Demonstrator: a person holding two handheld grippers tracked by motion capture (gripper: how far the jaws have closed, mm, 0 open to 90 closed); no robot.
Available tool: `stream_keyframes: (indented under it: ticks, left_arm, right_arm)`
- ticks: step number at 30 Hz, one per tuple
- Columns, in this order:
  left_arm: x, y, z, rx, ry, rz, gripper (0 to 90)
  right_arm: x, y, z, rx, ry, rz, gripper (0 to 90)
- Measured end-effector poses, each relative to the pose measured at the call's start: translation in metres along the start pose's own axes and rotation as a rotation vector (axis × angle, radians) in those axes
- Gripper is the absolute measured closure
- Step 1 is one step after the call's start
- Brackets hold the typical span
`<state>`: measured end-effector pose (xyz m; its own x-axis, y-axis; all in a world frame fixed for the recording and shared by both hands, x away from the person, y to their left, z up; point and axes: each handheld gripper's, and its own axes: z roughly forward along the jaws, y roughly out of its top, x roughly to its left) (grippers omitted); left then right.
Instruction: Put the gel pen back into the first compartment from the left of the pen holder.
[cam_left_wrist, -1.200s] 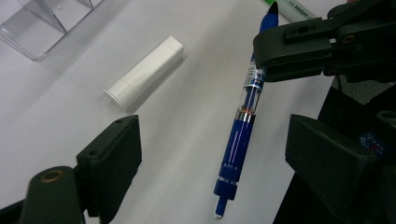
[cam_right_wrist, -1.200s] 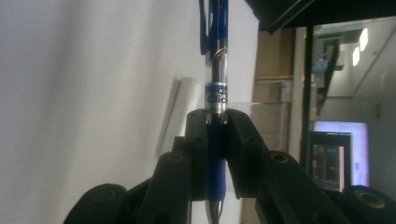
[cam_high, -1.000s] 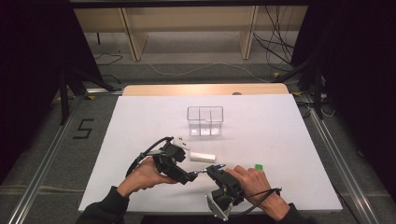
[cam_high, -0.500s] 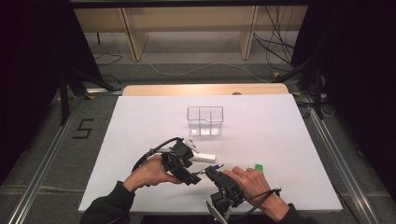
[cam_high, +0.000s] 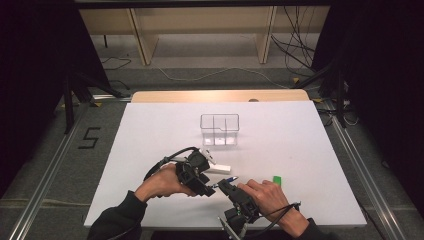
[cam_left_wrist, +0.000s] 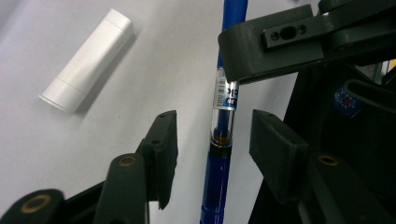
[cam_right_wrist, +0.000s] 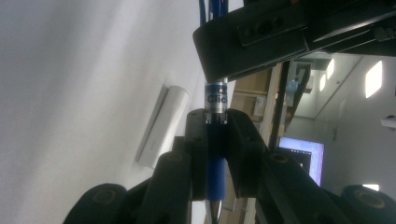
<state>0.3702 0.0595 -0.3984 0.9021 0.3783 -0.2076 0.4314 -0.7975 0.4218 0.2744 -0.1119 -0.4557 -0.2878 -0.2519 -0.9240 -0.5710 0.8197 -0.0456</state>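
High view places both hands low in the frame, just below centre, with the left hand-held gripper (cam_high: 202, 181) and the right hand-held gripper (cam_high: 227, 187) meeting tip to tip over the white table (cam_high: 150, 130). From up there we can barely make out the blue pen (cam_high: 226, 181) as a short sliver between them.

Left gripper view gives us what that view cannot: the pen (cam_left_wrist: 219, 154) runs up the middle of the frame between our left jaws, which have just been closing yet stand apart from the barrel on both sides, not pressing it. Higher in that frame the right hand-held gripper (cam_left_wrist: 280, 46) crosses the pen. A white tube (cam_left_wrist: 88, 60) lies on the table at the upper left.

Right gripper view shows our right jaws clamped on the pen (cam_right_wrist: 216, 140) at its blue grip section, with the silver collar just above the pads.

Back in the high view, a clear compartment box (cam_high: 219, 129) stands well apart near the centre, and a small green piece (cam_high: 277, 179) lies just beside the right hand. Wide bare table spreads left, right and beyond the box; the near edge is close under our wrists.
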Motion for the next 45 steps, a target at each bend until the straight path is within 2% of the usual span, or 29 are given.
stream_keyframes:
  ticks: [10, 17, 22, 25, 29, 38, 40, 42, 45]
  left_arm:
    - [0.0, 0.005, 0.006, 0.032, -0.028, 0.032, 62.1]
    - [0.001, 0.005, 0.007, 0.027, -0.05, 0.022, 68.0]
    - [0.002, 0.005, 0.009, 0.045, -0.056, 0.033, 71.7]
    - [0.002, 0.005, 0.01, 0.031, -0.067, 0.024, 72.8]
    - [0.004, 0.005, 0.013, 0.044, -0.07, 0.029, 76.4]
    - [0.004, 0.005, 0.014, 0.05, -0.085, 0.021, 78.7]
    - [0.004, 0.005, 0.014, 0.053, -0.09, 0.026, 78.9]
    - [0.006, 0.004, 0.013, 0.053, -0.097, 0.032, 79.0]
    - [0.008, 0.002, 0.011, 0.03, -0.095, 0.016, 79.1]
  right_arm:
    - [0.001, 0.001, 0.0, -0.008, -0.004, -0.031, 80.0]
    - [0.001, 0.0, 0.0, -0.008, -0.002, -0.035, 80.0]
    - [0.003, 0.001, 0.0, -0.007, 0.003, -0.039, 80.0]
    - [0.003, 0.002, 0.0, -0.01, 0.004, -0.042, 80.0]
    - [0.003, 0.002, 0.0, -0.011, 0.013, -0.04, 80.0]
    - [0.005, 0.002, 0.0, -0.014, 0.018, -0.052, 79.8]
    - [0.005, 0.002, 0.0, -0.014, 0.017, -0.045, 78.5]
    - [0.004, 0.002, 0.0, -0.007, 0.007, -0.029, 71.1]
    - [0.002, -0.001, -0.002, 0.0, -0.024, -0.013, 59.4]
